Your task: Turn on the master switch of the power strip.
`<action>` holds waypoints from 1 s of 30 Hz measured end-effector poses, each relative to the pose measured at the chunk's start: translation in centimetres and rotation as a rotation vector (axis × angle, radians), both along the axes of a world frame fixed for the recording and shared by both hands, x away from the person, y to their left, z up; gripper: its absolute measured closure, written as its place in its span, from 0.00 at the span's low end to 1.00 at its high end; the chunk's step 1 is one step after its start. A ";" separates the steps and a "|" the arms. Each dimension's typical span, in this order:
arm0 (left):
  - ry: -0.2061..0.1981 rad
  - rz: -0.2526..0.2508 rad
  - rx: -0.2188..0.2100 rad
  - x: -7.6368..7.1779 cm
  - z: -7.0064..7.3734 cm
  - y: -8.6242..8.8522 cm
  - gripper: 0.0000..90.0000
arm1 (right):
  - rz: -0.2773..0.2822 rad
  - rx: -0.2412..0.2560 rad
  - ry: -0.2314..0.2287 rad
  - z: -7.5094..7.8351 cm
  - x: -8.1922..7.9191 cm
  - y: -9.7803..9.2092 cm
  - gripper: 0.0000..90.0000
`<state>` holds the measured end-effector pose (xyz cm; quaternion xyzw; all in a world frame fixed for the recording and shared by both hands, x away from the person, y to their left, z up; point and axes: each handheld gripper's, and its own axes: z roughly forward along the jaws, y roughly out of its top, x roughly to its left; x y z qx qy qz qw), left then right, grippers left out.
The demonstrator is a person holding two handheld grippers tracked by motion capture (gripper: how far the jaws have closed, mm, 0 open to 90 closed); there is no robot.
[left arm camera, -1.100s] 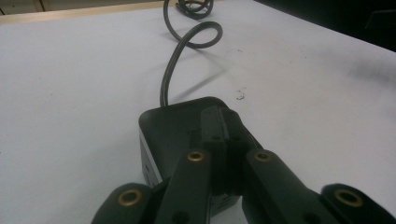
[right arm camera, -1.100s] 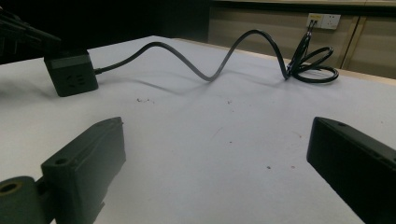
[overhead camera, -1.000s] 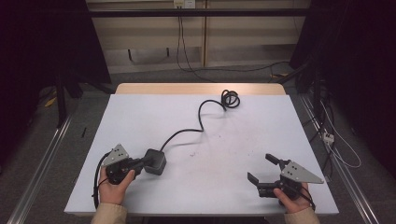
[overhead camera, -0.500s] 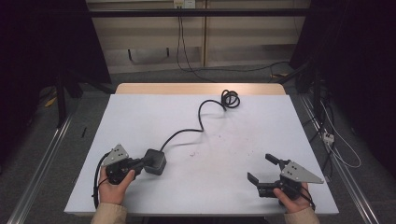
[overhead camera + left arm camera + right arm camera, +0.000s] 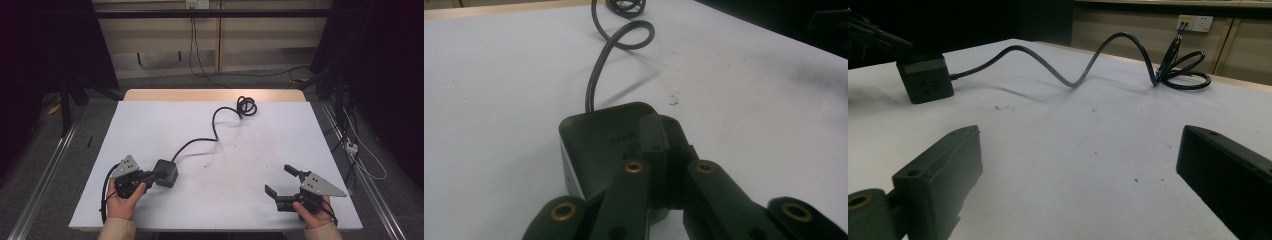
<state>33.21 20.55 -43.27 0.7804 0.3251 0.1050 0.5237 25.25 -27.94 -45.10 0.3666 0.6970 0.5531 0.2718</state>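
Observation:
A black power cube (image 5: 166, 173) (image 5: 599, 135) (image 5: 925, 77) lies on the white table (image 5: 260, 145) at the front left. Its dark cable (image 5: 215, 125) (image 5: 596, 75) (image 5: 1073, 75) snakes to a coil (image 5: 246, 106) (image 5: 1183, 70) at the far edge. My left gripper (image 5: 151, 176) (image 5: 659, 125) is shut, its jaws pressed together with the tips resting against the cube's near side. My right gripper (image 5: 280, 180) (image 5: 1080, 150) is held at the front right, wide open with only bare table between its jaws.
A wall outlet (image 5: 197, 4) (image 5: 1193, 22) with cords sits behind the table. Loose cables (image 5: 360, 150) lie on the floor to the right. Metal rails run along both sides of the table.

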 end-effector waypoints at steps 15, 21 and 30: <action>-0.007 0.022 0.006 0.2 0.1 0.2 1.00 | 0.000 0.002 0.000 0.0 0.1 0.0 0.04; -0.009 0.021 0.008 0.2 0.0 0.3 1.00 | -0.001 0.003 -0.001 0.0 0.0 0.1 0.04; -0.013 0.019 0.012 0.2 0.0 0.3 1.00 | 0.000 0.003 -0.001 0.0 0.0 0.1 0.04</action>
